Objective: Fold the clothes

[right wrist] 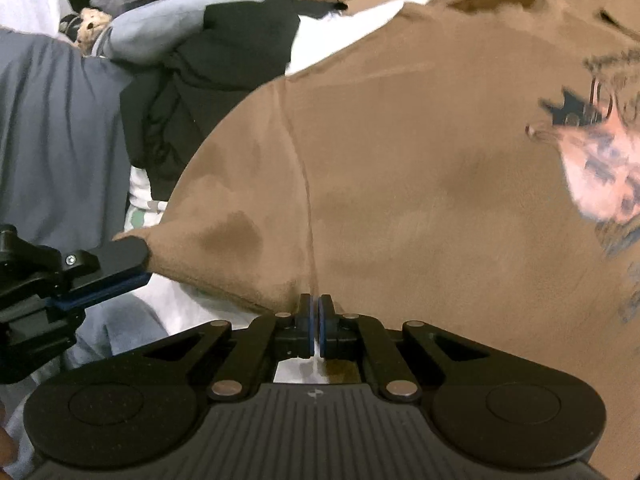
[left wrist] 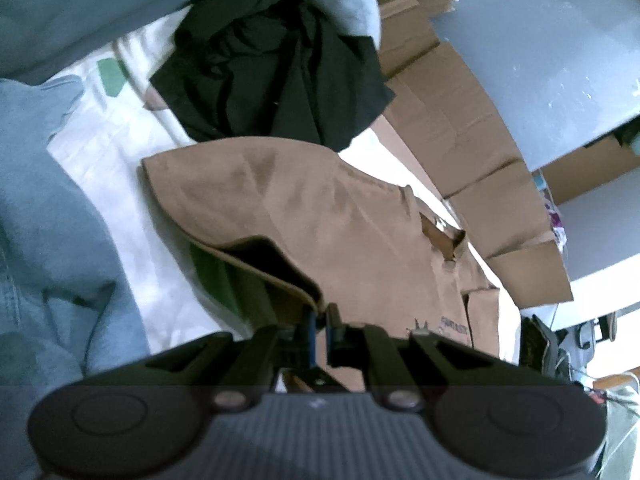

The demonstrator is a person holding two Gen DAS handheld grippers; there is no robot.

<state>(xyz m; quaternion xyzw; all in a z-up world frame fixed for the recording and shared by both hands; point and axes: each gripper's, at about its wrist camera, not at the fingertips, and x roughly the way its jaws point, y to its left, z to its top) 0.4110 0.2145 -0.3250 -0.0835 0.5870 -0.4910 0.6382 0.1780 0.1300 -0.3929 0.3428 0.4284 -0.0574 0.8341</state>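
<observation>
A brown T-shirt (left wrist: 304, 208) with a printed front (right wrist: 600, 168) lies on a white sheet (left wrist: 120, 168). In the left wrist view my left gripper (left wrist: 320, 316) is shut on the hem of the shirt's sleeve, which is lifted so the sleeve opening gapes. The right wrist view shows the same left gripper (right wrist: 138, 268) at the left, pinching the sleeve's corner. My right gripper (right wrist: 315, 305) is shut on the shirt's near edge, just right of the sleeve seam. The fabric between the two grippers sags slightly.
A black garment (left wrist: 272, 72) lies crumpled beyond the shirt, and blue-grey clothes (left wrist: 48, 200) are heaped at the left. Flattened cardboard boxes (left wrist: 472, 128) line the right side of the sheet. A grey-blue garment (right wrist: 52, 140) fills the left of the right wrist view.
</observation>
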